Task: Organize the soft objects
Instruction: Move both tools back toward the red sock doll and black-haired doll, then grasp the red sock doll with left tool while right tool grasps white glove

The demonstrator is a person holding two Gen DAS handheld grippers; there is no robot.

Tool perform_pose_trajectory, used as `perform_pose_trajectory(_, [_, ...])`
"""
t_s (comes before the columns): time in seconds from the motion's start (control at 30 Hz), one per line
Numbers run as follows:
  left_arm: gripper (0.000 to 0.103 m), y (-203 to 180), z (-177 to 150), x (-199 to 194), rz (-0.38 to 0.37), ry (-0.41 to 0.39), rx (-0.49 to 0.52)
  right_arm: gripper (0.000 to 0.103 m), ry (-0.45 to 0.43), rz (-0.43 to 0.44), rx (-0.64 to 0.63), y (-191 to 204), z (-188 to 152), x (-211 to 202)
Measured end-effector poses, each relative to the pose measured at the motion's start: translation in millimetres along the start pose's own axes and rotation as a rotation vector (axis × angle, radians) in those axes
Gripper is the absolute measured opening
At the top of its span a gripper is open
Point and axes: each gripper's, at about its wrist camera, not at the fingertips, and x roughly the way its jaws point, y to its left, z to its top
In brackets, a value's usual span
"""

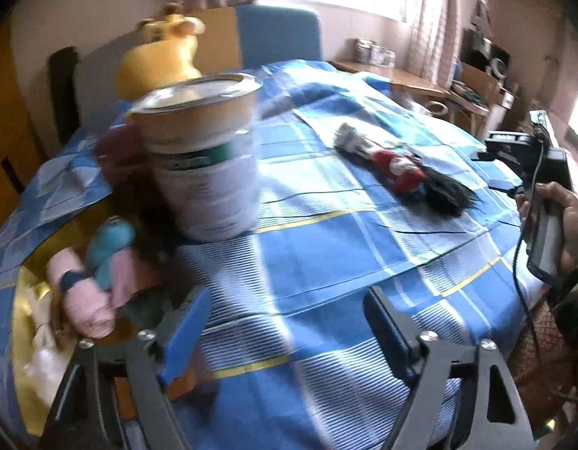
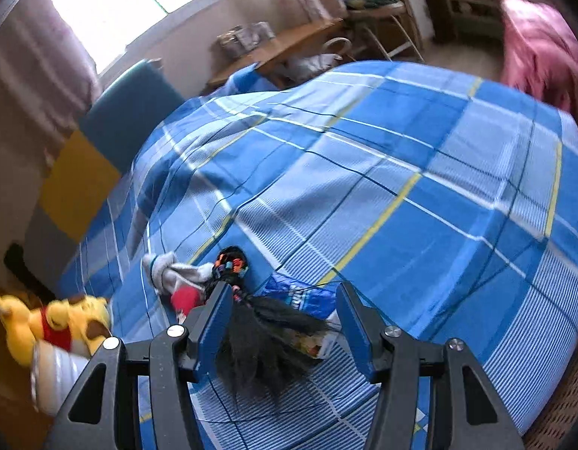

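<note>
A small doll (image 1: 397, 167) with long black hair and a red dress lies on the blue checked bedsheet (image 1: 326, 247). My left gripper (image 1: 289, 333) hovers open over bare sheet, well short of the doll. In the right wrist view my right gripper (image 2: 285, 322) is open above the doll's black hair (image 2: 262, 337), which lies between the fingers; the right pad stands apart from it. The doll's red and grey body (image 2: 180, 281) stretches away to the left. Rolled socks and cloths (image 1: 86, 285) sit in a gold box (image 1: 30, 341) at the left.
A tall tin can (image 1: 206, 157) stands beside the box, with a yellow plush bear (image 1: 161, 56) behind it. A blue packet (image 2: 307, 300) lies under the hair. A hand (image 1: 566, 217) holds the right gripper at the bed's right edge. A desk and chair stand by the window.
</note>
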Motion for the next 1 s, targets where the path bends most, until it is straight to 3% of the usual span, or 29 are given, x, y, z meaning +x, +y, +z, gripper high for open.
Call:
perform_pose_trajectory(0.13, [0.062,-20.4,16.4,24.6,-0.077,0.051,0.017,0.058,0.024,0.028,0.042,-5.7,0.9,2.2])
perform_pose_trajectory(0.2, [0.049,-29.2,25.1,37.5,-0.118,0.072,0.016,0.058,0.028,0.043,0.041,-4.2,0.8,2.2])
perform_pose_trajectory(0.4, [0.033,-50.3,60.7,78.0,-0.207,0.122,-0.026,0.058,0.045,0.084,0.044,-2.0,0.4,2.0])
perform_pose_trajectory(0.63, [0.036,-78.2,111.2,132.8,-0.299,0.171,-0.102,0.058,0.066,0.127,0.078,-5.5,1.2,3.7])
perform_pose_trajectory(0.77, [0.058,-89.2,133.2,161.1,-0.308,0.181,-0.151,0.058,0.084,0.149,0.083,-5.4,0.8,6.0])
perform_pose_trajectory(1.0, [0.059,-111.2,161.0,210.3,-0.317,0.209,-0.222,0.058,0.081,0.170,0.178,-23.5,3.1,6.0])
